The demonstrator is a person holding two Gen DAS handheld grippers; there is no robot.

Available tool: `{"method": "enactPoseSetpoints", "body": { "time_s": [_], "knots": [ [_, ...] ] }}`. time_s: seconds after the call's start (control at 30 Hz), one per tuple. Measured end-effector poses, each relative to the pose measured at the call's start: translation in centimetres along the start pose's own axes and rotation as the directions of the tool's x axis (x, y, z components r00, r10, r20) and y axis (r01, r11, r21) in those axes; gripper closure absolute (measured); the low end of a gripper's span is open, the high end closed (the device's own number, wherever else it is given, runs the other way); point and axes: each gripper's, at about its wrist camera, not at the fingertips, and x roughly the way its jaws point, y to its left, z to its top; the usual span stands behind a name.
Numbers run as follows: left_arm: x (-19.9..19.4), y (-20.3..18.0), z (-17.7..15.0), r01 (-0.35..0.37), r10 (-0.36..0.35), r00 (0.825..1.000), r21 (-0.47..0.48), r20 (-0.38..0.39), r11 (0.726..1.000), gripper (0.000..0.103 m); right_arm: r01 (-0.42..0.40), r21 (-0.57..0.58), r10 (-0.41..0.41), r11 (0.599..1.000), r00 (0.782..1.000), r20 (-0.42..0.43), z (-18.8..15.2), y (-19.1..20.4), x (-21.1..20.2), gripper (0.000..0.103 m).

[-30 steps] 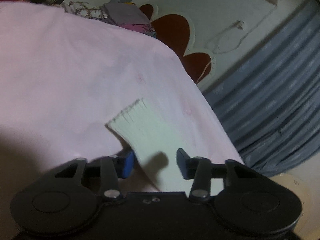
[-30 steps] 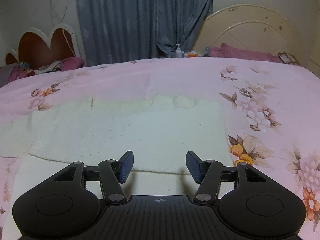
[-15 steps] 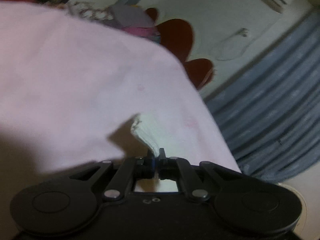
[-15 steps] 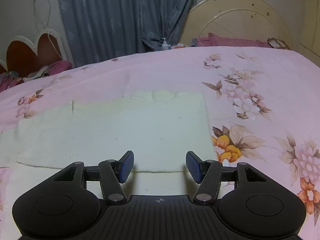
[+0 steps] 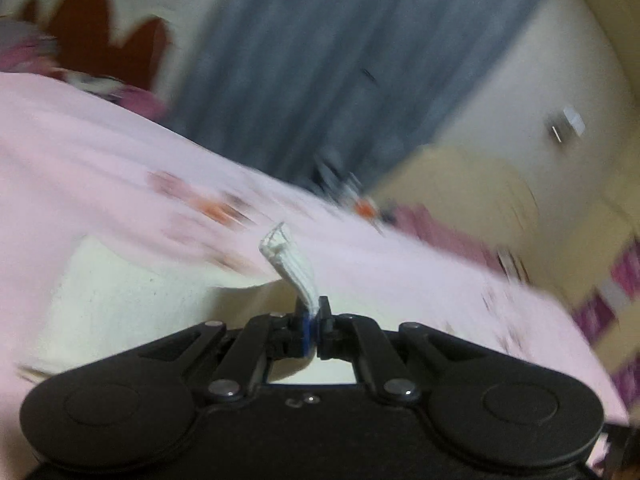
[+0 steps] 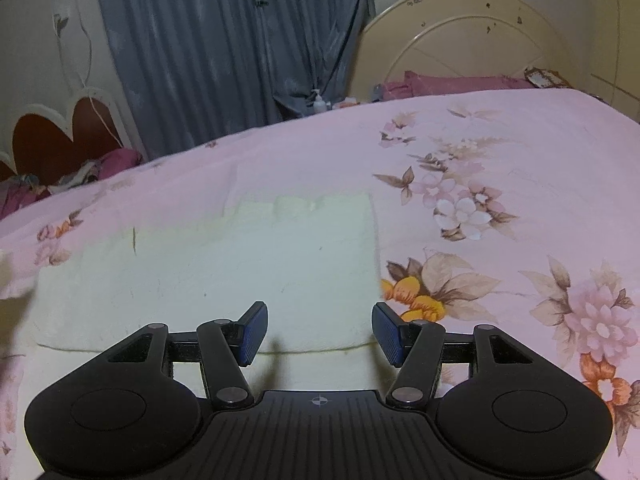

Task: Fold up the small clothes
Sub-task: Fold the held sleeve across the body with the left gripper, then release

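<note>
Left wrist view: badly smeared, yet clear enough at the centre. Left tool point(image 5: 314, 330) pressed together on one end of a small white ribbed garment point(image 5: 290, 268), probably a sock or cuff, though hard to say through the blur. Garment pinched at its near end, long axis running up and away from the tips, free end fraying out over the pink flowered bedspread point(image 5: 100, 168). Below and to the left of the pinched piece, a pale cream cloth point(image 5: 132, 304) spread flat on the bed.

Right wrist view: sharp. Right tool point(image 6: 318, 334) spread, nothing between its blue pads point(image 6: 252, 332), hanging just above the near edge of the same cream cloth point(image 6: 248, 272). White garment absent from this view.

Judged from these two views: a carry in hand, the fold itself not yet begun. Garment entirely with the left tool, so the left hand nearer by far; the right free to take the loose far end. Relation that matters for the coming move: free end pointing away from the left tips, so a second pinch there would stretch the piece along its length before laying it down.
</note>
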Motion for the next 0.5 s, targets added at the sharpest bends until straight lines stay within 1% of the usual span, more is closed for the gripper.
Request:
{"method": "enactPoseSetpoints", "body": {
  "time_s": [0.07,0.1,0.2,0.27,0.3,0.33,0.37,0.4,0.43,0.47,0.5],
  "knots": [
    [2.5,-3.5,-1.1,0.031,-0.027,0.997,0.058,-0.068,0.998,0.100,-0.004,0.011,0.004,1.000,1.000,0.012,0.2,-0.7,-0.6,0.045],
    [2.8,-4.6,-2.3,0.041,-0.034,0.995,0.078,-0.095,0.996,0.100,-0.006,0.020,0.006,1.000,1.000,0.018,0.4,-1.3,-1.0,0.045],
    [6.0,-8.3,-4.9,0.075,-0.052,0.985,0.133,-0.167,0.988,0.100,-0.003,0.048,0.002,0.999,1.000,0.029,0.6,-2.8,-1.7,0.045],
    [7.8,-10.5,-6.3,0.093,-0.059,0.976,0.158,-0.211,0.983,0.100,-0.002,0.068,0.000,0.998,1.000,0.027,0.7,-4.0,-2.2,0.045],
    [8.9,-11.4,-7.0,0.110,-0.065,0.966,0.168,-0.249,0.980,0.099,0.001,0.075,-0.002,0.997,1.000,0.026,0.7,-4.4,-2.4,0.045],
    [10.1,-11.8,-7.7,0.127,-0.073,0.953,0.170,-0.293,0.977,0.093,0.000,0.085,-0.002,0.996,1.000,0.022,0.7,-5.0,-2.5,0.045],
    [10.9,-12.4,-8.3,0.130,-0.073,0.951,0.173,-0.302,0.976,0.085,-0.005,0.094,0.004,0.996,1.000,0.019,0.7,-5.4,-2.7,0.045],
    [10.4,-13.2,-8.8,0.132,-0.076,0.957,0.185,-0.281,0.974,0.078,-0.018,0.106,0.016,0.994,1.000,0.016,0.7,-5.8,-2.8,0.045],
    [9.9,-13.7,-9.0,0.146,-0.088,0.958,0.197,-0.274,0.969,0.063,-0.028,0.114,0.027,0.993,1.000,0.015,0.8,-6.1,-2.8,0.044],
    [9.1,-14.0,-9.0,0.148,-0.090,0.958,0.201,-0.271,0.968,0.056,-0.038,0.118,0.037,0.992,0.999,0.013,0.8,-6.2,-2.8,0.044],
    [7.9,-13.9,-8.8,0.129,-0.074,0.965,0.210,-0.250,0.969,0.055,-0.053,0.122,0.052,0.991,0.999,0.012,0.9,-6.2,-2.8,0.044]
  ]
}}
